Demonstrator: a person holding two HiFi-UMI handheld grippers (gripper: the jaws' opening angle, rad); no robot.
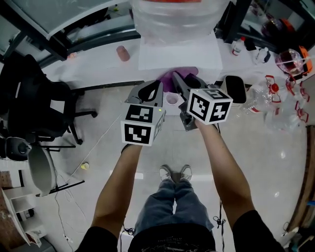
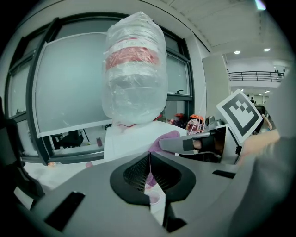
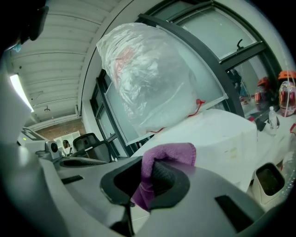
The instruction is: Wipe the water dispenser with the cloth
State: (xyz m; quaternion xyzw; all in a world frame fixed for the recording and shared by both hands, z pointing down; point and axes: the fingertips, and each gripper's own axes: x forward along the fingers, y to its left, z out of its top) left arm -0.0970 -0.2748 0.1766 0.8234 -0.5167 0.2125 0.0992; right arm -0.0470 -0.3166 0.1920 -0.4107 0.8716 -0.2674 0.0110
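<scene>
The white water dispenser point(image 1: 179, 55) stands right in front of me, and its bottle point(image 1: 174, 15) is wrapped in a clear plastic bag. A purple cloth point(image 1: 170, 78) hangs against the dispenser's front edge with my right gripper point(image 1: 181, 81) shut on it. In the right gripper view the cloth point(image 3: 163, 157) is bunched between the jaws, and the dispenser top point(image 3: 217, 134) lies just beyond. My left gripper point(image 1: 155, 88) is beside it on the left, shut on nothing. In the left gripper view its jaws point(image 2: 150, 172) meet in a thin line, with the cloth point(image 2: 165, 138) ahead.
A black office chair point(image 1: 34, 101) stands at the left. A dark-lined bin point(image 1: 235, 89) sits to the right of the dispenser, with clear plastic bottles point(image 1: 275, 101) on the floor beyond it. A pink cup point(image 1: 123, 53) rests on the window ledge. A small white cup point(image 1: 171, 99) sits under the grippers.
</scene>
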